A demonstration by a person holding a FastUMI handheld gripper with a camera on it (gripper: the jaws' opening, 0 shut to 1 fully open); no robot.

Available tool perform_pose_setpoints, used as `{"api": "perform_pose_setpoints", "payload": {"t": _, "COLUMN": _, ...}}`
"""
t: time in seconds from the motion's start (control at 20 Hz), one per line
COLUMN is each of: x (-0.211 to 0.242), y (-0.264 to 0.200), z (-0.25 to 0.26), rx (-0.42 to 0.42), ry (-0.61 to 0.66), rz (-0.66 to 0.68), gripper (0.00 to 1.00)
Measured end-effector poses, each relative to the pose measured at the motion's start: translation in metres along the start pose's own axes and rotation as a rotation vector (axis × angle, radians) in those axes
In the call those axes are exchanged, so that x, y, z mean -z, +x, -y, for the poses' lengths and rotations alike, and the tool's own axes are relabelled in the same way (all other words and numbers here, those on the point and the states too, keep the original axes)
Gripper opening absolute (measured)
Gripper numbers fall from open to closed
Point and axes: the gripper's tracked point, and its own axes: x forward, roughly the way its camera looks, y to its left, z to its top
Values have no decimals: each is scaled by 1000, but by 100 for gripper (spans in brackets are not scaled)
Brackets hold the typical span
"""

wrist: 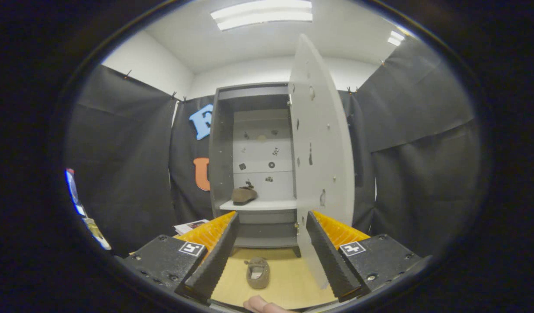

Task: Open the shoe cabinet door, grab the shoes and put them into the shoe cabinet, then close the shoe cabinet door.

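The gripper (pixel 271 256) hangs spread and empty because one shoe (pixel 243 195) already rests on the cabinet shelf (pixel 262 204) beyond its fingers, while the second shoe (pixel 257 272) lies between them, door (pixel 321 143) open.

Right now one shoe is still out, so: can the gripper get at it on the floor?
Probably yes: the gripper is open, and the shoe lies between its fingers, nothing in between.
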Motion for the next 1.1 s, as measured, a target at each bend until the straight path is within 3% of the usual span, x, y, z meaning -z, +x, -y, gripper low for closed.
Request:
{"api": "perform_pose_setpoints", "payload": {"t": 0.35, "x": 92, "y": 64, "z": -24, "rx": 5, "ry": -39, "rz": -69, "gripper": 98}}
{"api": "perform_pose_setpoints", "payload": {"t": 0.5, "x": 134, "y": 93, "z": -38, "rx": -42, "ry": -23, "rz": -127, "gripper": 98}}
{"api": "perform_pose_setpoints", "payload": {"t": 0.75, "x": 221, "y": 148, "z": -64, "rx": -95, "ry": -35, "rz": -280, "gripper": 98}}
{"api": "perform_pose_setpoints", "payload": {"t": 1.1, "x": 329, "y": 201, "z": -77, "rx": -68, "ry": -33, "rz": -507, "gripper": 97}}
